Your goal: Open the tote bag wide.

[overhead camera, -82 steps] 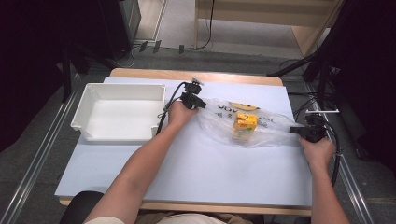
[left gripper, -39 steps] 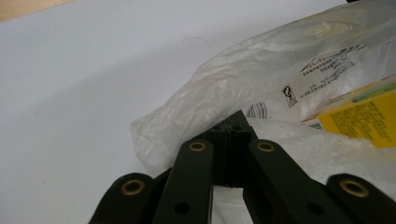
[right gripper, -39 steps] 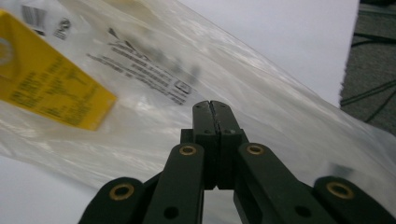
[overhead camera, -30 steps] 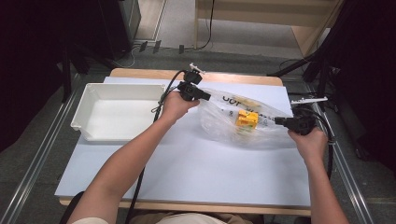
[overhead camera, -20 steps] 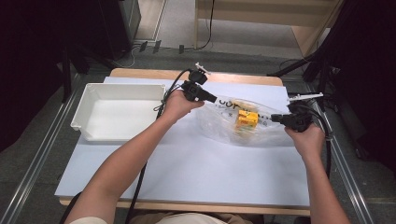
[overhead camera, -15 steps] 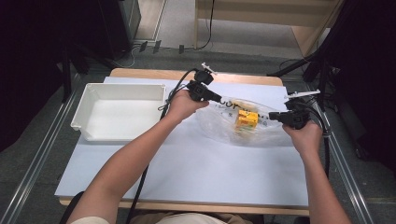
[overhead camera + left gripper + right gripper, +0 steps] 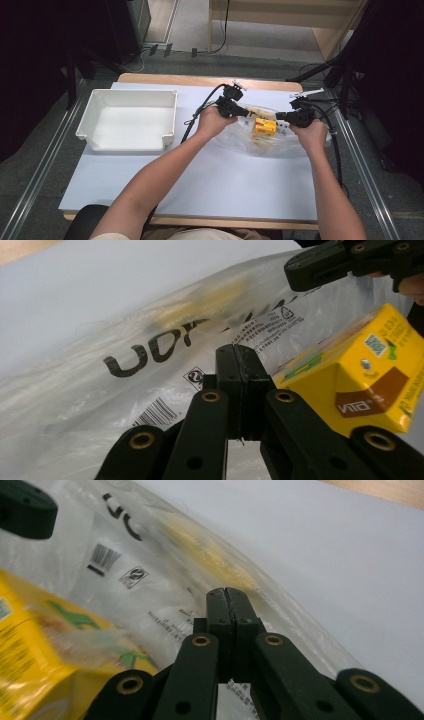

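The table [image 7: 200, 200] is covered by a pale sheet, and a white tray [image 7: 127, 120] stands on its left part, well apart from the work. To the right of the tray a clear plastic bag [image 7: 270, 145] lies on the table with its long axis running across, from the person's left to right. It is printed with dark letters and a barcode [image 7: 157, 412], and a yellow streak (too blurred to name) is seen through the film. Inside it, about midway along, a yellow drink carton [image 7: 264, 127] is seen.

The bag is held at both ends. The left hand-held gripper [image 7: 245, 111] has its jaws pressed together on a fold of film at the bag's left part, as the left gripper view shows [image 7: 240, 365]. Nothing but film is caught there. The right hand-held gripper [image 7: 280, 116] is likewise clamped on film at the right part; a scrap of printed plastic is seen below its closed jaws in the right gripper view [image 7: 226, 605].

The carton lies between the two tips, just beside each, to the right of the left tip and to the left of the right one. Neither hand is judged clearly nearer. The coming move is judged to turn on this: the film is gripped on either side of the carton, along the bag's long axis, so the carton would be carried with any lift.
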A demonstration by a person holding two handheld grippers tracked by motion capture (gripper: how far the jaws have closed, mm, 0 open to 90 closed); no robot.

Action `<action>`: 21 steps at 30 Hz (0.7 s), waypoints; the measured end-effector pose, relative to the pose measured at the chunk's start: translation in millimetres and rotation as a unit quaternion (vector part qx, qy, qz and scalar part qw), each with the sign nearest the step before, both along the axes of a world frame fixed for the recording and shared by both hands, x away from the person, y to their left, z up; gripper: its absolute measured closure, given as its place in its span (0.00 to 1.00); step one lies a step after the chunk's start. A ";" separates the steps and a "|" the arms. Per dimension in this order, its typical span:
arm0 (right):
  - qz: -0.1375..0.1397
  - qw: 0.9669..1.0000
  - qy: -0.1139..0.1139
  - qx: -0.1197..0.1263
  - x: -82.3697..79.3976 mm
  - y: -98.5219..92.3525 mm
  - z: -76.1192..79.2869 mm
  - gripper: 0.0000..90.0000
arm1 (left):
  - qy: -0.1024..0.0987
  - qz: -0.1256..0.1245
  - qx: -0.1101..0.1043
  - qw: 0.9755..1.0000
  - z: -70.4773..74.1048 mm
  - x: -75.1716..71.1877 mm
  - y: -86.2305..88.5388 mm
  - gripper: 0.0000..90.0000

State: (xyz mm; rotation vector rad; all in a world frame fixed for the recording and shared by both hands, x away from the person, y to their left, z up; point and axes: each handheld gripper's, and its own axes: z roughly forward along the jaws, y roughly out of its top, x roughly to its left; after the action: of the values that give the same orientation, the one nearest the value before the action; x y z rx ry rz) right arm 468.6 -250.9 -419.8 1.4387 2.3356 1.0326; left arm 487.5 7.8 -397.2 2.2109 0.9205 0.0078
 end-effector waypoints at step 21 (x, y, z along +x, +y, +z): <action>-0.012 0.998 0.053 -0.018 20.0 8.6 -45.1 1.00 | 0.037 -0.028 0.025 0.999 -61.8 -43.2 10.4 1.00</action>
State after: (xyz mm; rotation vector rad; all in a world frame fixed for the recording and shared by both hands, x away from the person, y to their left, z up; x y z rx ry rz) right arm 488.5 -242.2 -464.9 1.5393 2.3912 0.9254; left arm 444.3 18.2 -458.9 2.2966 0.9079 -0.0783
